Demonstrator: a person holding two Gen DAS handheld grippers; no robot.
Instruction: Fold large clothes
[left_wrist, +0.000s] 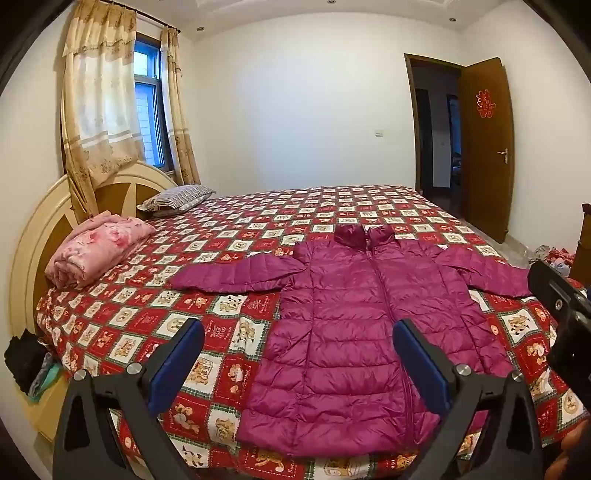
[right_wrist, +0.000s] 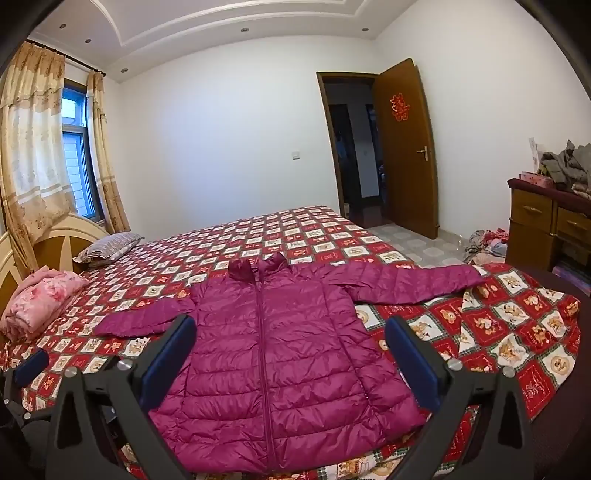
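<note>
1. Status: magenta puffer jacket (right_wrist: 273, 343) lies flat, front up, zipped, on the patchwork bedspread (left_wrist: 122, 325) near the bed's near edge. Collar points to the far wall; both sleeves spread out to the sides. No fold made yet.
2. Left gripper (left_wrist: 299, 365): fingers wide apart, nothing between pads, hovering above the hem area, tilted down.
3. Right gripper (right_wrist: 291, 362): same config, fingers fully apart, empty, hovering over the lower body of the jacket.
4. Step in hand (judgement): approach for 1st fold, prob. sleeve-in.
5. Procedure, recommended:
   a. Take the left sleeve (left_wrist: 229, 275) near the cuff; pinch both fabric layers, not the bedspread.
   b. Lift low, carry across the chest, lay parallel to the zip.
   c. Repeat w/ right sleeve (right_wrist: 417, 282).
6. Caution: shell looks slick and puffy; shallow pinch may slip. Press air out before next fold.
</note>
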